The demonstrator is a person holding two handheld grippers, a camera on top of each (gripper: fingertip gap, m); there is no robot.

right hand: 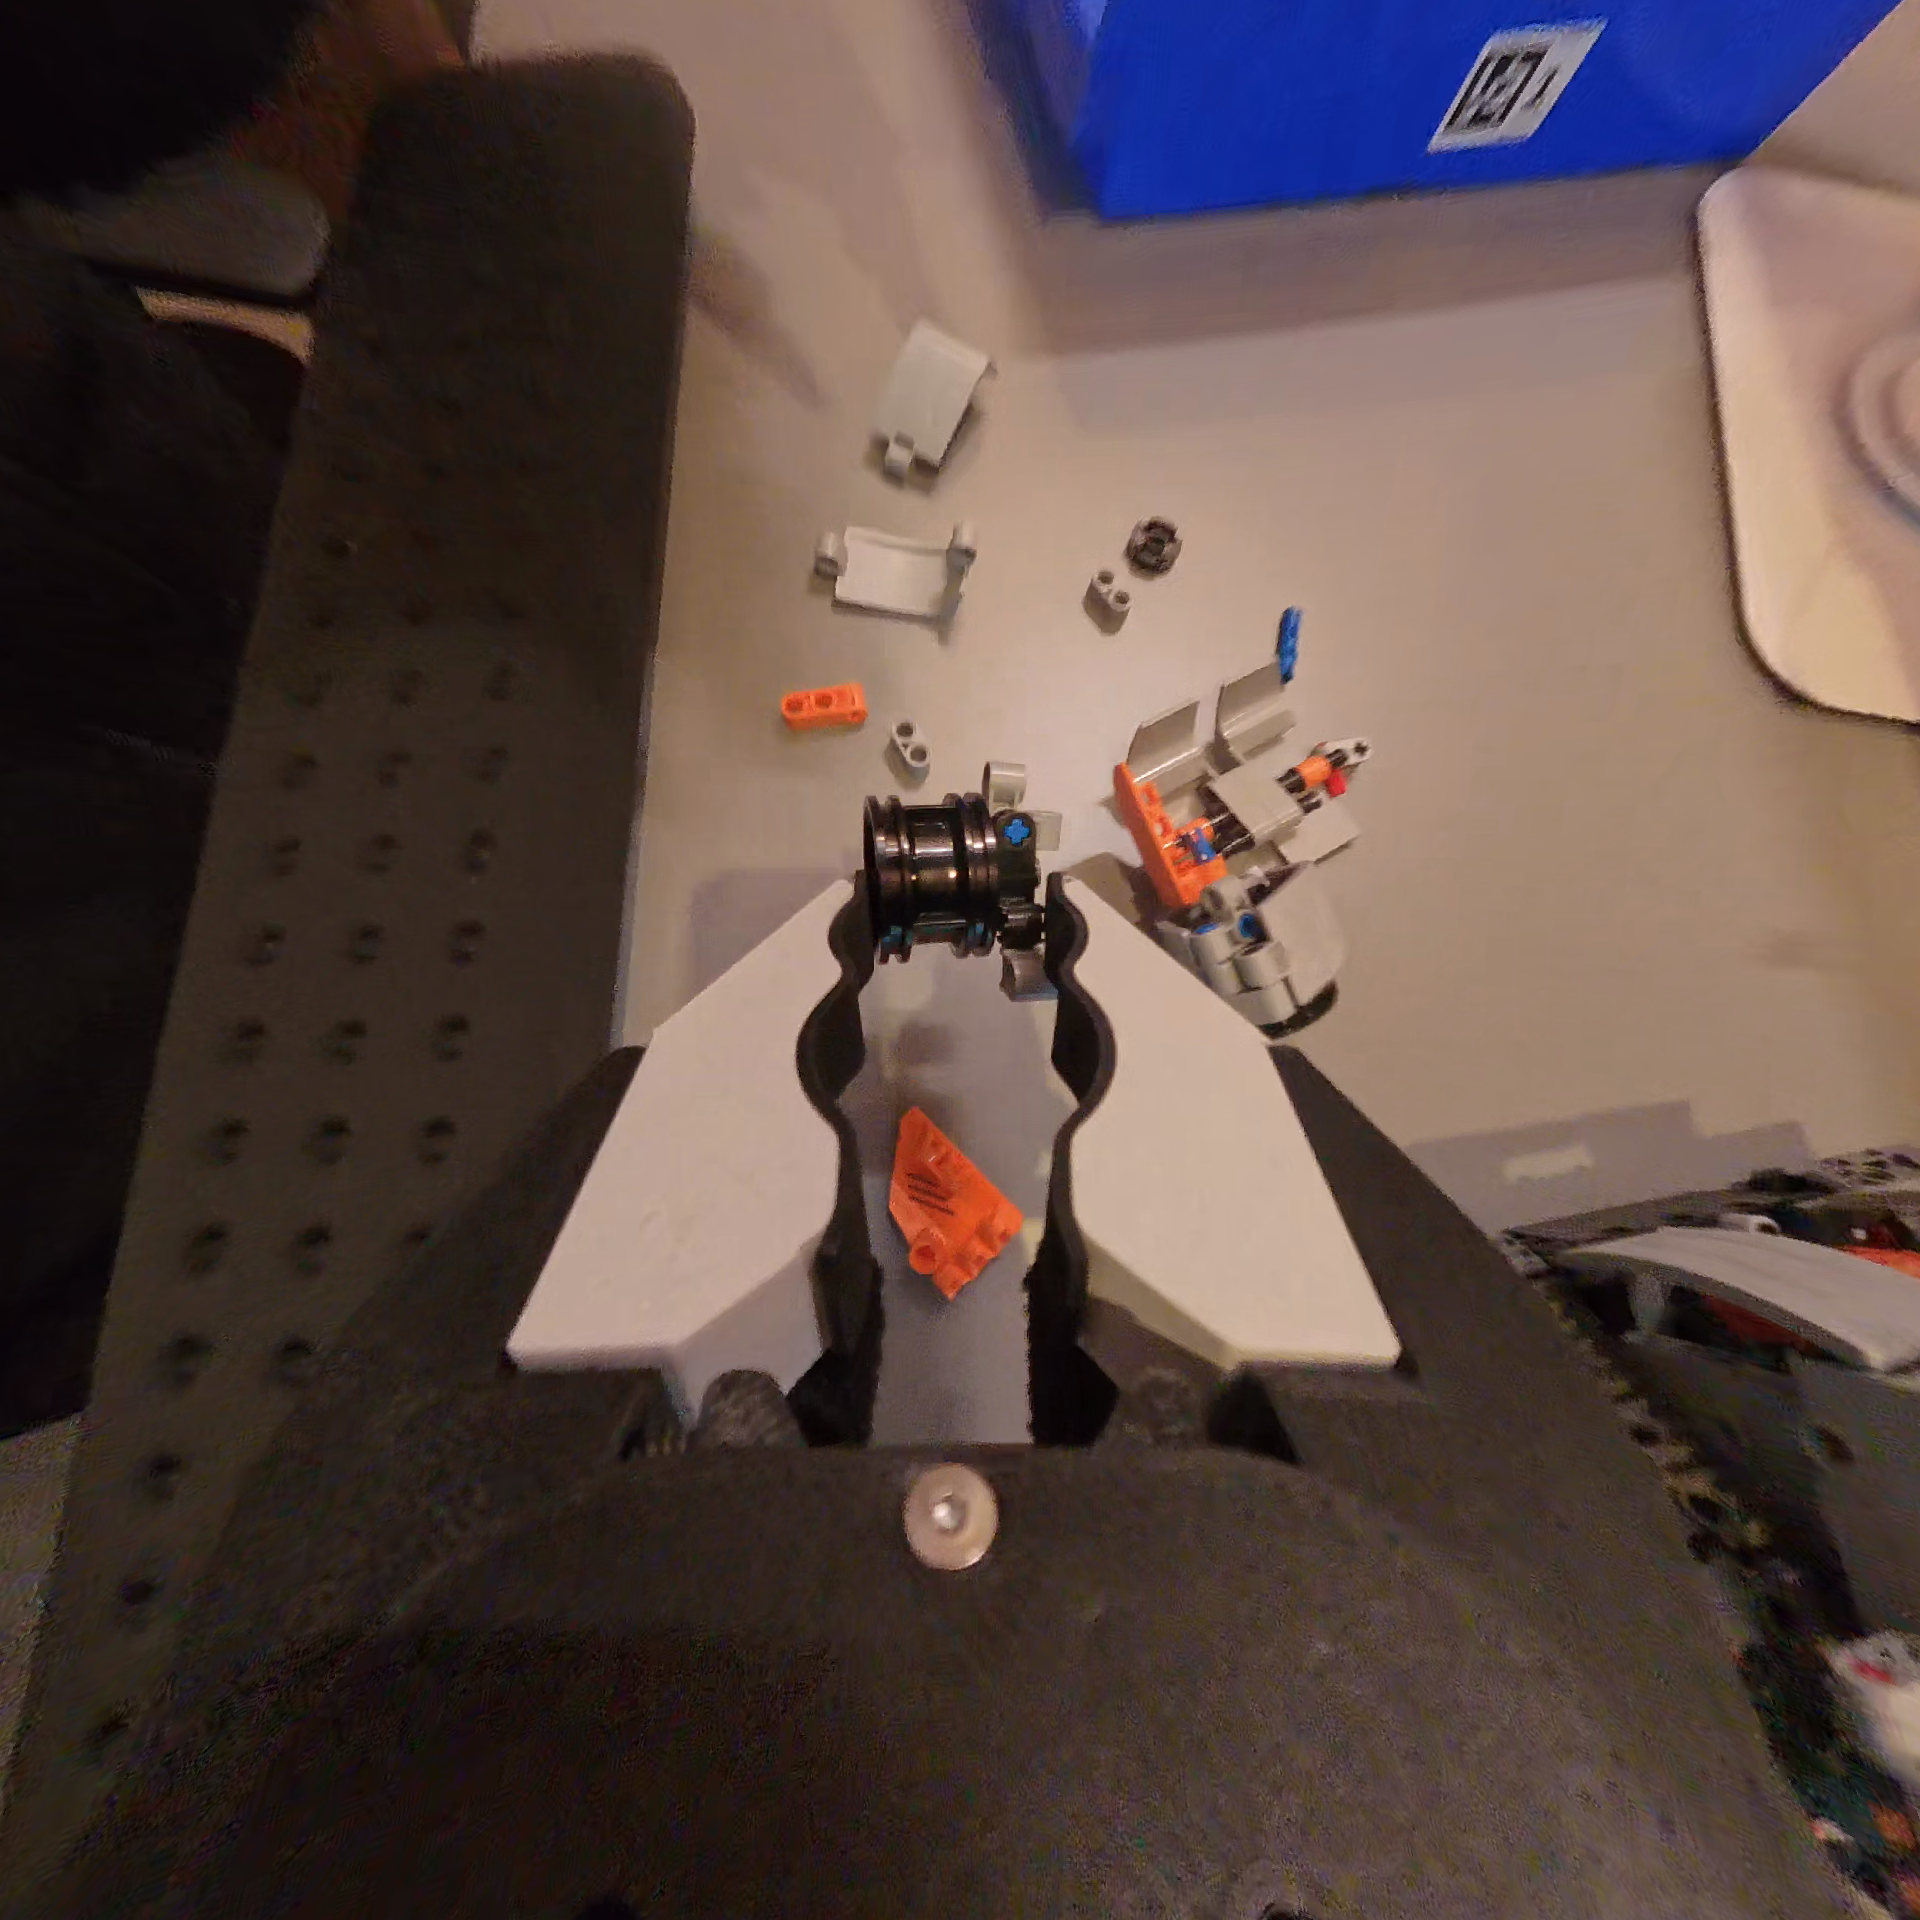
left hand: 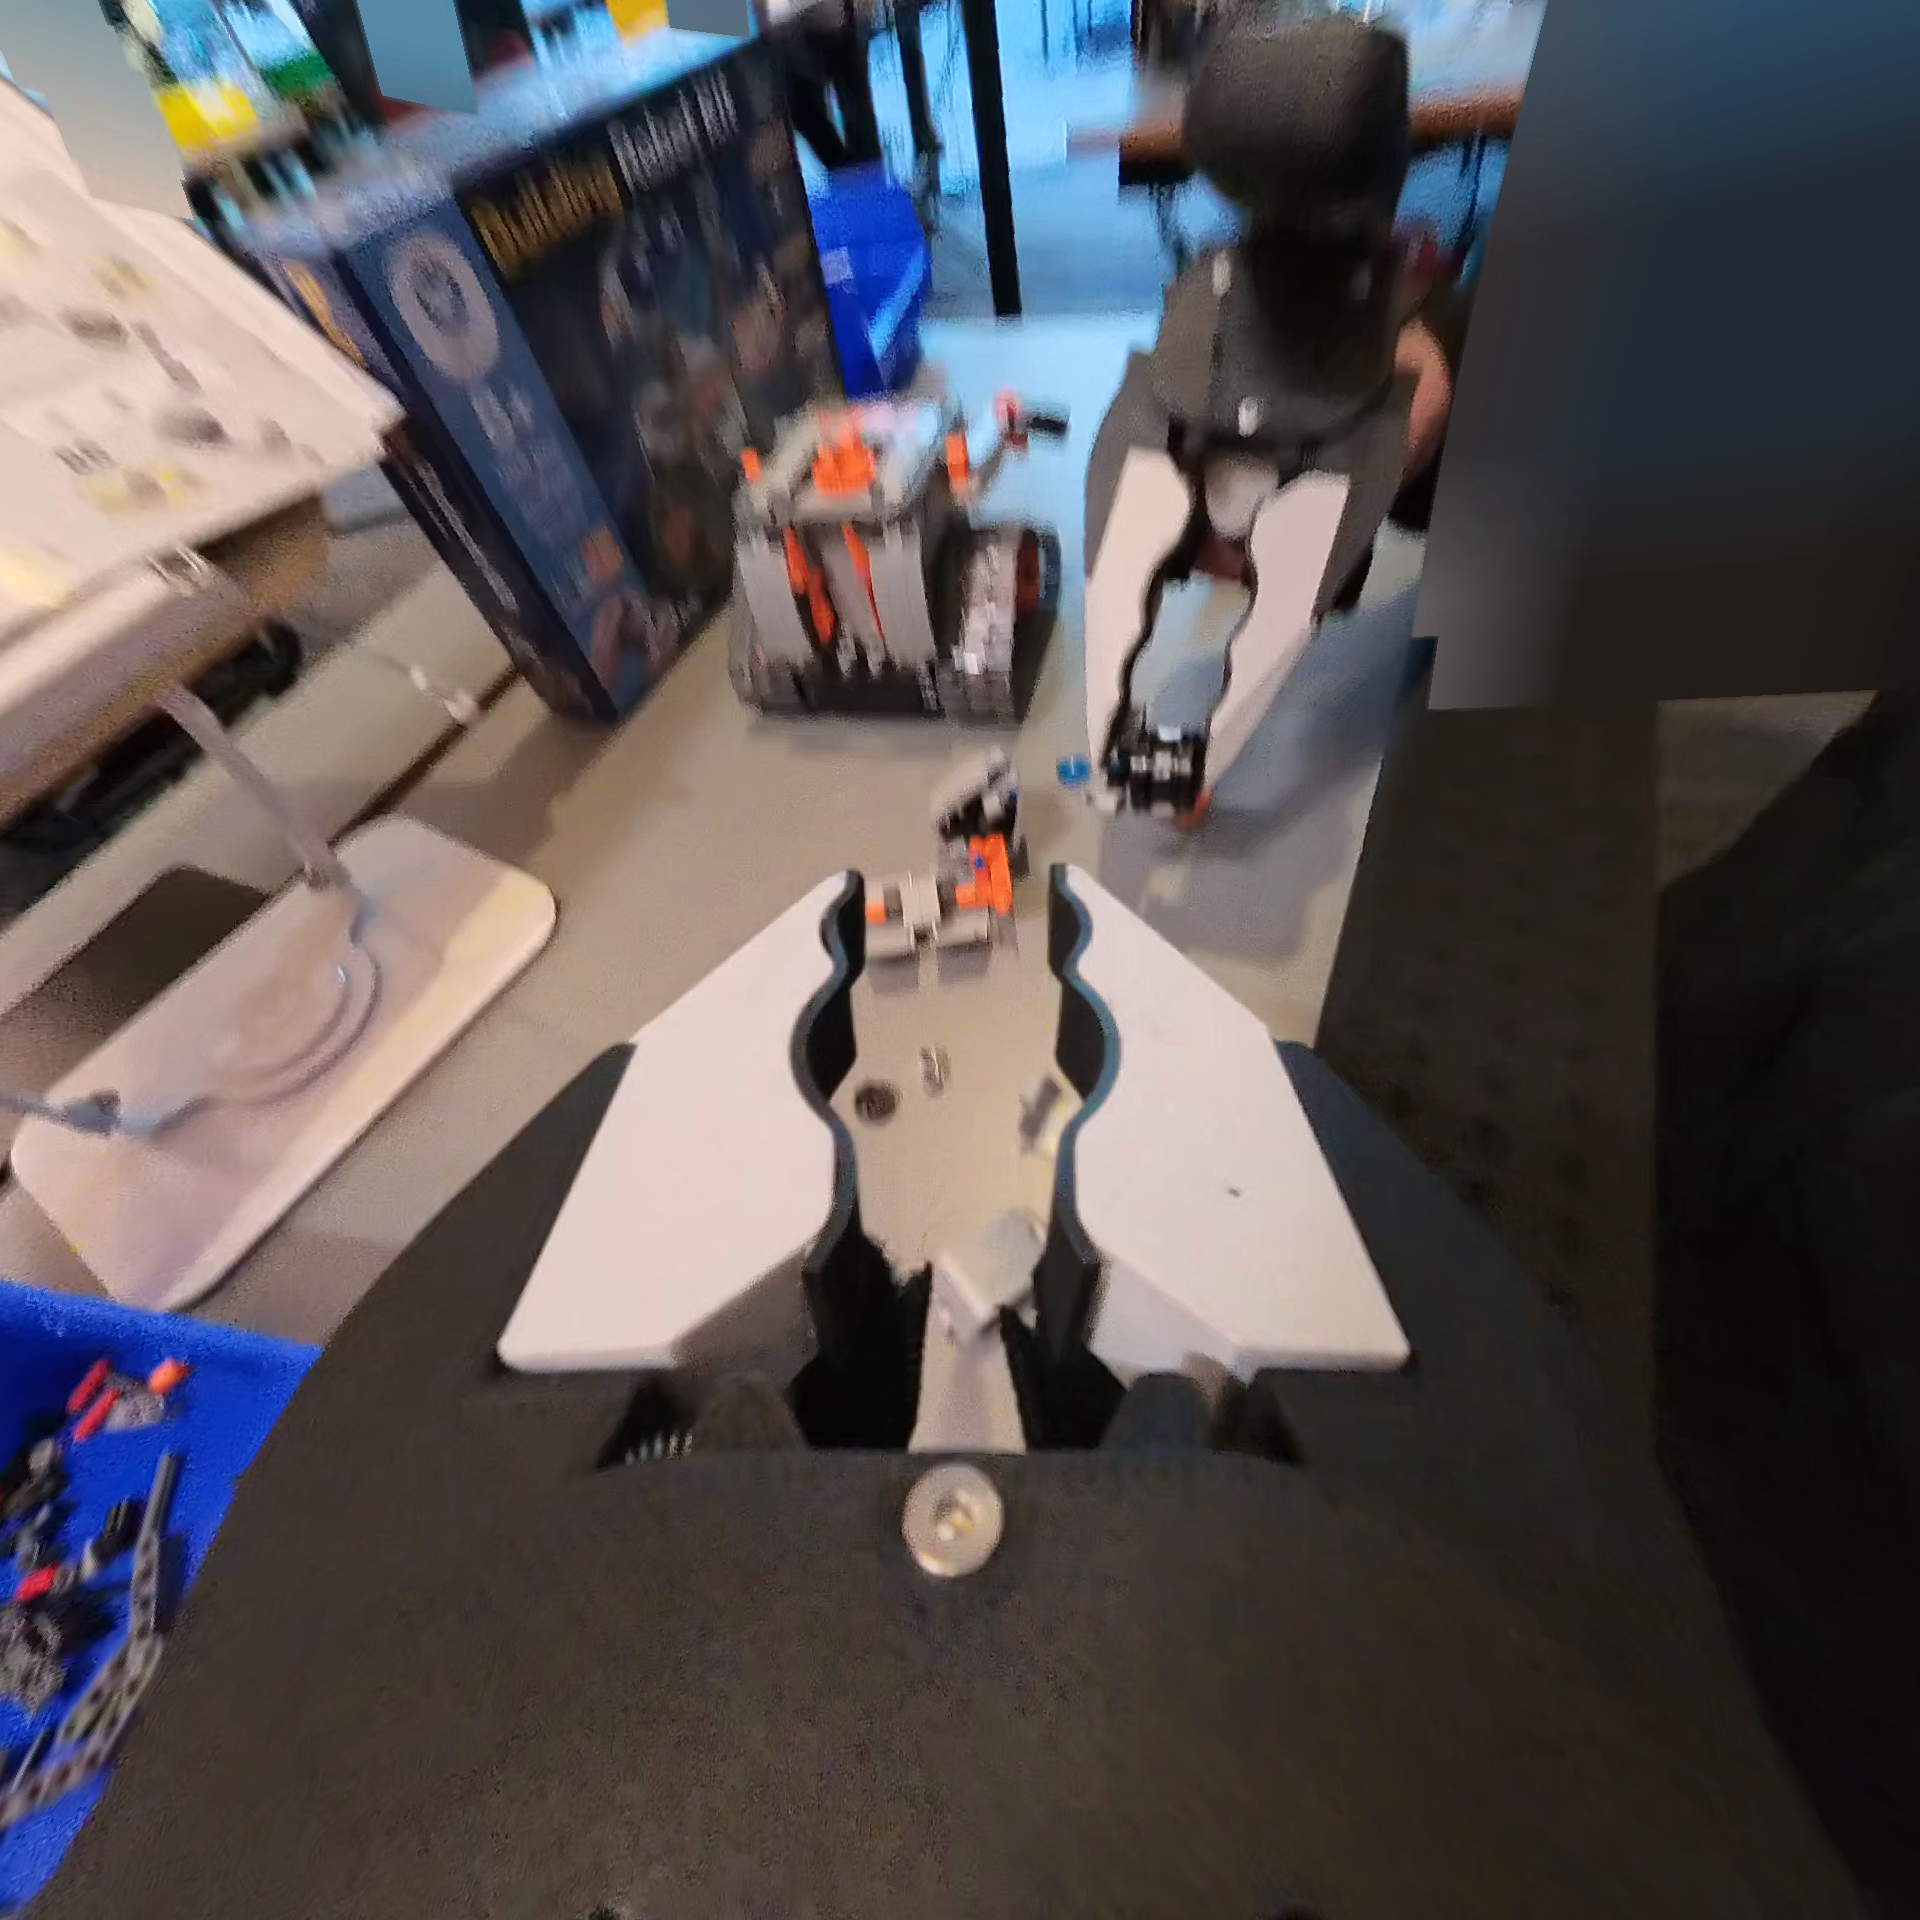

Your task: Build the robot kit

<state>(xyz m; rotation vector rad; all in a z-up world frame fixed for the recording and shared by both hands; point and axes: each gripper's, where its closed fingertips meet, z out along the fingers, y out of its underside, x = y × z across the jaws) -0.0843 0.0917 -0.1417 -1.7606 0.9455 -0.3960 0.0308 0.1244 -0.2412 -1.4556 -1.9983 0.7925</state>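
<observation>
My right gripper (right hand: pixel 956 914) is shut on a black wheel hub (right hand: pixel 951 873) with a blue axle end and small grey connectors, held just above the grey table (right hand: pixel 1455 727). An orange wedge panel (right hand: pixel 951 1205) lies on the table under its fingers. A small grey-and-orange brick assembly (right hand: pixel 1236 862) lies to its right. In the left wrist view my left gripper (left hand: pixel 956 914) is open and empty, with that assembly (left hand: pixel 945 894) just beyond its tips. The right gripper (left hand: pixel 1153 764) with the hub (left hand: pixel 1148 769) shows farther off.
Loose parts lie ahead: two grey curved panels (right hand: pixel 930 410) (right hand: pixel 894 566), an orange beam (right hand: pixel 823 707), grey connectors (right hand: pixel 1107 597). A large grey-and-orange model (left hand: pixel 883 582) and dark boxes (left hand: pixel 582 416) stand behind. Blue bins (left hand: pixel 94 1558) (right hand: pixel 1403 94), a white stand base (left hand: pixel 281 1039).
</observation>
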